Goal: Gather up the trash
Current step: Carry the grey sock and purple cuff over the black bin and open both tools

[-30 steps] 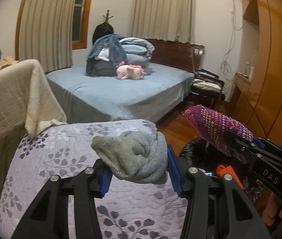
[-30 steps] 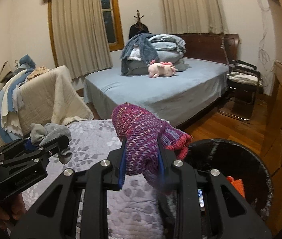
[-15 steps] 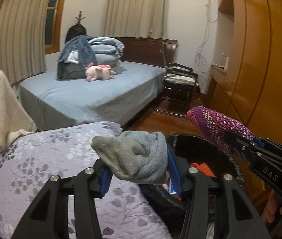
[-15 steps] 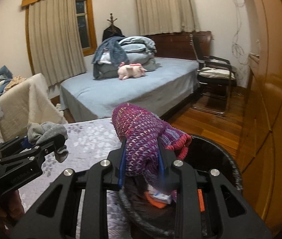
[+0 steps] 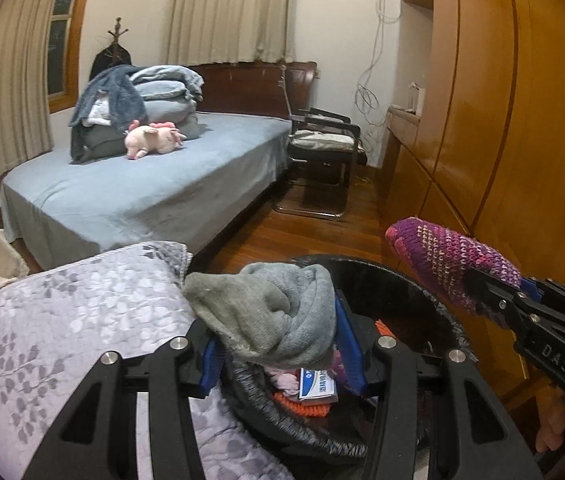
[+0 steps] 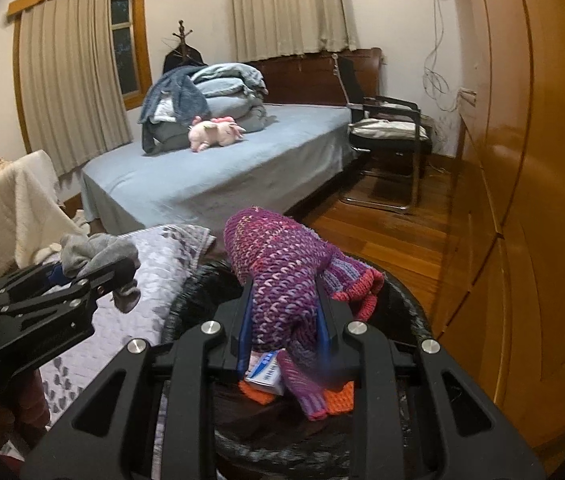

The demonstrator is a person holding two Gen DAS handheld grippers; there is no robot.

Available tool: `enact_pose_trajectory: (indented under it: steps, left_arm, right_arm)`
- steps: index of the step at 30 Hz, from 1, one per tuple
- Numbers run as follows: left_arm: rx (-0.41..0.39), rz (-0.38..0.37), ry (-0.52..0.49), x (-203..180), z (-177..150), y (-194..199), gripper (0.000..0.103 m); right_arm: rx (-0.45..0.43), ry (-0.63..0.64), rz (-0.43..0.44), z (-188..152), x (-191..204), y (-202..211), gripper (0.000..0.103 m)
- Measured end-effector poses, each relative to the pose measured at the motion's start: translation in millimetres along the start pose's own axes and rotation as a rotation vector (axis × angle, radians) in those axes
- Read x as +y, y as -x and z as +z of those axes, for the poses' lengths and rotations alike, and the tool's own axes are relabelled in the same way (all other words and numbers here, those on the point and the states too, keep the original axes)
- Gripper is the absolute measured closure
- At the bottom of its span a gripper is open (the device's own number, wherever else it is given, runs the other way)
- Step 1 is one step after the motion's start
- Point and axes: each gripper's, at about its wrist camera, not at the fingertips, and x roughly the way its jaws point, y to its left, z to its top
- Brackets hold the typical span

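Grey sock (image 5: 270, 312), bunched, sits clamped in your left tongs (image 5: 278, 344) over the near rim of the black bin (image 5: 402, 280) in the left wrist view; inside the bin lie an orange knit piece (image 5: 302, 406) and a small white-and-blue box (image 5: 318, 384).

From the right wrist view, your right tongs (image 6: 284, 332) are clamped on the purple knit sock (image 6: 278, 272) above the bin (image 6: 198, 284), with the left tongs (image 6: 82, 280) just beside the bin, over the floral quilt (image 6: 166, 256).
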Motion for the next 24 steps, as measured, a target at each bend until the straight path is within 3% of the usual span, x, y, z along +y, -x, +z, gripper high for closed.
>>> enact_pose_trajectory:
  steps: [17, 21, 24]
  left_arm:
    - [0.083, -0.073, -0.028, -26, 7, -85, 0.054]
    - [0.112, -0.096, -0.02, -23, 7, -97, 0.051]
    - [0.114, -0.109, -0.022, -21, 8, -96, 0.035]
  right_arm:
    - [0.11, -0.074, -0.068, -13, -42, -70, 0.076]
    - [0.144, -0.063, -0.096, -17, -46, -89, 0.061]
    - [0.13, -0.058, -0.127, -18, -48, -89, 0.04]
